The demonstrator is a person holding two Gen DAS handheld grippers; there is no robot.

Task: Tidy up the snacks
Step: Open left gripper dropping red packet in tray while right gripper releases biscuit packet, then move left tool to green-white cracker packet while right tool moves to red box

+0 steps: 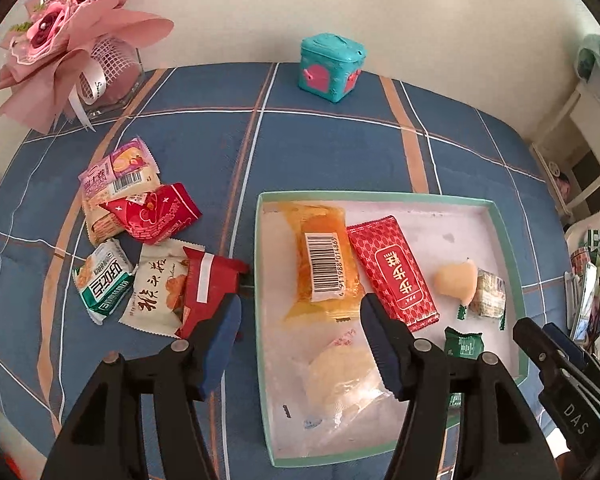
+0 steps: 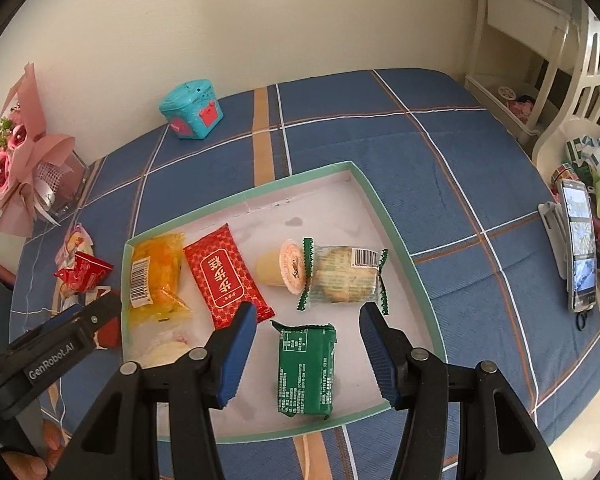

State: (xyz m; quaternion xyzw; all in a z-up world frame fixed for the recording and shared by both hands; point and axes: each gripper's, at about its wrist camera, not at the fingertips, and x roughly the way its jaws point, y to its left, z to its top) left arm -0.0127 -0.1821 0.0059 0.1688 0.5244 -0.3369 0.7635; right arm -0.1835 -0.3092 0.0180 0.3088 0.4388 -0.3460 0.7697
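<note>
A shallow white tray with a green rim [image 1: 376, 196] [image 2: 396, 240] lies on the blue plaid cloth. It holds an orange packet [image 1: 324, 256] [image 2: 156, 276], a red packet [image 1: 392, 272] [image 2: 224, 276], a jelly cup [image 1: 456, 280] [image 2: 280, 270], a wrapped cake [image 2: 344, 276], a green packet [image 2: 306, 372] and a clear-wrapped pale pastry [image 1: 340, 376]. Loose snack packets [image 1: 140, 232] lie left of the tray. My left gripper [image 1: 300, 316] is open over the tray's left rim. My right gripper [image 2: 308, 320] is open above the green packet, holding nothing.
A teal toy box [image 1: 332, 66] [image 2: 192, 110] stands at the far edge by the wall. A pink bouquet in a glass vase [image 1: 68, 40] [image 2: 24, 168] is at the far left. A phone on a stand [image 2: 580, 240] and white shelves [image 2: 512, 92] are right.
</note>
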